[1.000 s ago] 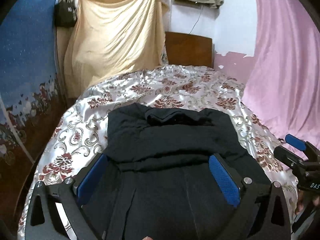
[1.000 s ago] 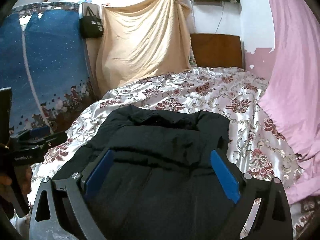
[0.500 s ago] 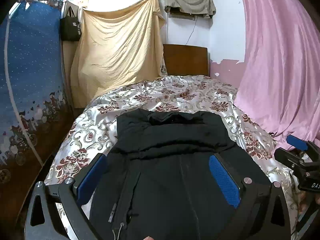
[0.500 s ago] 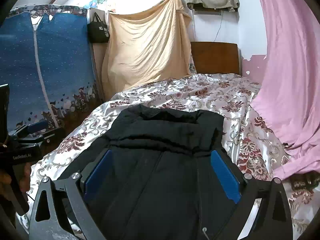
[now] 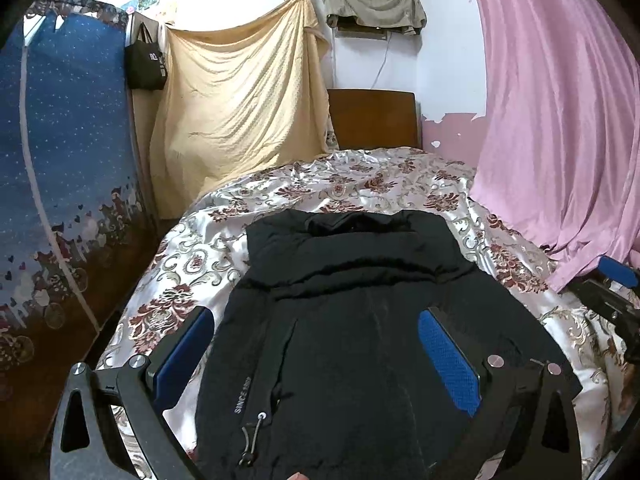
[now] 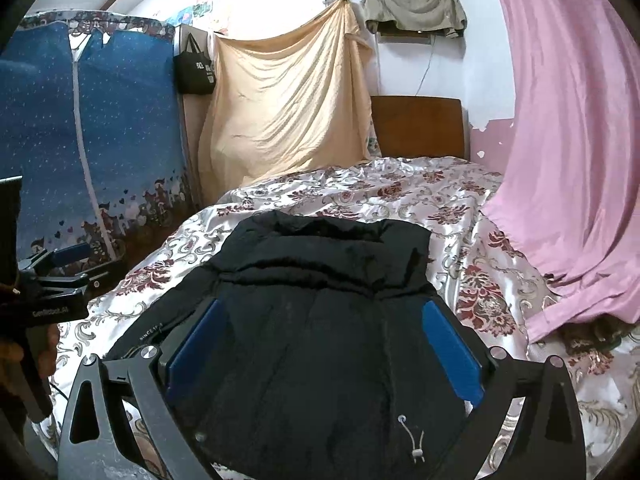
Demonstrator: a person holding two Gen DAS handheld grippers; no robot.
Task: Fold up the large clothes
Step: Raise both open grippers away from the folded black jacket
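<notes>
A black padded jacket [image 5: 352, 320] lies flat on the flowered bedspread [image 5: 360, 184], its far part folded over into a thick band, its hem with a drawstring toggle nearest me. In the right wrist view the same jacket [image 6: 320, 320] fills the lower middle. My left gripper [image 5: 316, 328] hangs above the jacket's near half, open, with nothing between its blue pads. My right gripper [image 6: 324, 316] is also open and empty above the jacket. The right gripper's blue tip [image 5: 616, 272] shows at the left wrist view's right edge; the left gripper's body [image 6: 52, 308], held by a hand, shows at the other view's left edge.
A pink curtain [image 5: 560, 120] drapes onto the bed's right side. A blue fabric wardrobe [image 5: 60, 160] stands close on the left, with a black bag [image 5: 146, 60] and a yellow sheet [image 5: 240, 112] hung behind. A wooden headboard [image 5: 374, 120] closes the far end.
Both grippers have pulled back and risen, so the jacket looks smaller and its hem and toggles have come into view. Both stayed open. The jacket has not moved.
</notes>
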